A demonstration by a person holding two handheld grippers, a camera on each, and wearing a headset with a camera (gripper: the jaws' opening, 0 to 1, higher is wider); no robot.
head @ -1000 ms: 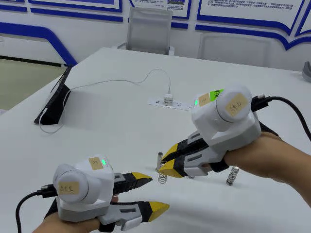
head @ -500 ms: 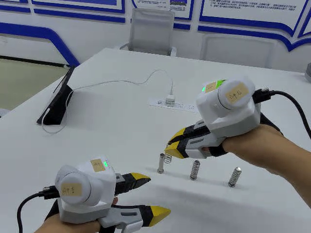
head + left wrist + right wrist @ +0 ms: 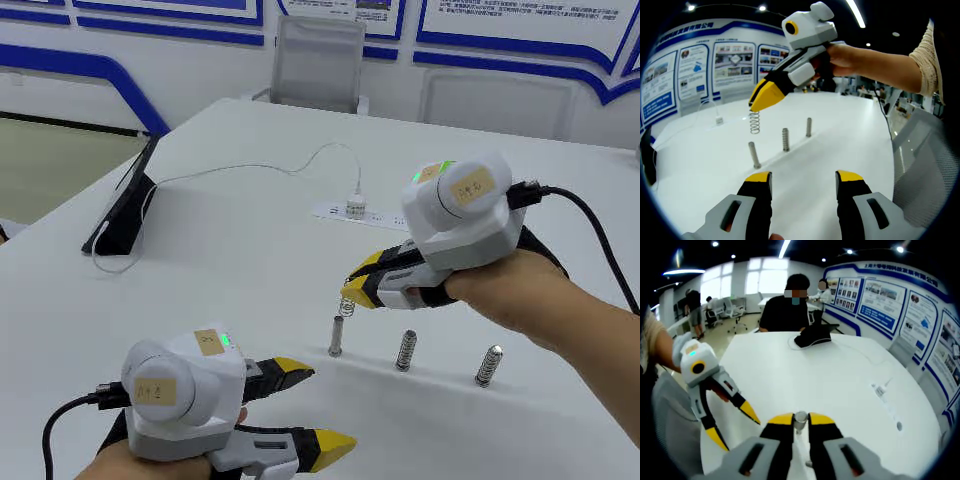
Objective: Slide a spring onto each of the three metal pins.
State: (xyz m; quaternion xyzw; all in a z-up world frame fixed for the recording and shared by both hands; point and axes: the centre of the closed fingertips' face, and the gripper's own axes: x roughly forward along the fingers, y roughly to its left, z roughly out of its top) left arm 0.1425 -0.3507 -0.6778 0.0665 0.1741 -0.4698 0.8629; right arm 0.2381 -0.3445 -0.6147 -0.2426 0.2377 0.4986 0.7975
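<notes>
Head view puts the right gripper (image 3: 358, 292) clenched on the top coils of a spring (image 3: 346, 307), which hangs from its yellow tips with its long axis close to upright. Below those tips, and a shade toward the side where the left gripper (image 3: 315, 405) hangs, stands the bare metal pin (image 3: 336, 336), upright on the white table (image 3: 230, 260). The spring's lower end is just above the pin's top and apart from it, not yet over it.

Left gripper view agrees: the bottom coil hovers just above the pin top and slightly off its line. I judge that the coming move turns on bringing the two upright axes into one line before lowering.

Further along the row, under the right hand, the middle pin (image 3: 406, 350) and the end pin (image 3: 489, 366) each already carry a spring.

The left gripper is released and empty, jaws spread, well short of the row. The right one is plainly nearer and holds the part. Right gripper view has a round metal end between its own closed tips, so the offset cannot be read there.
</notes>
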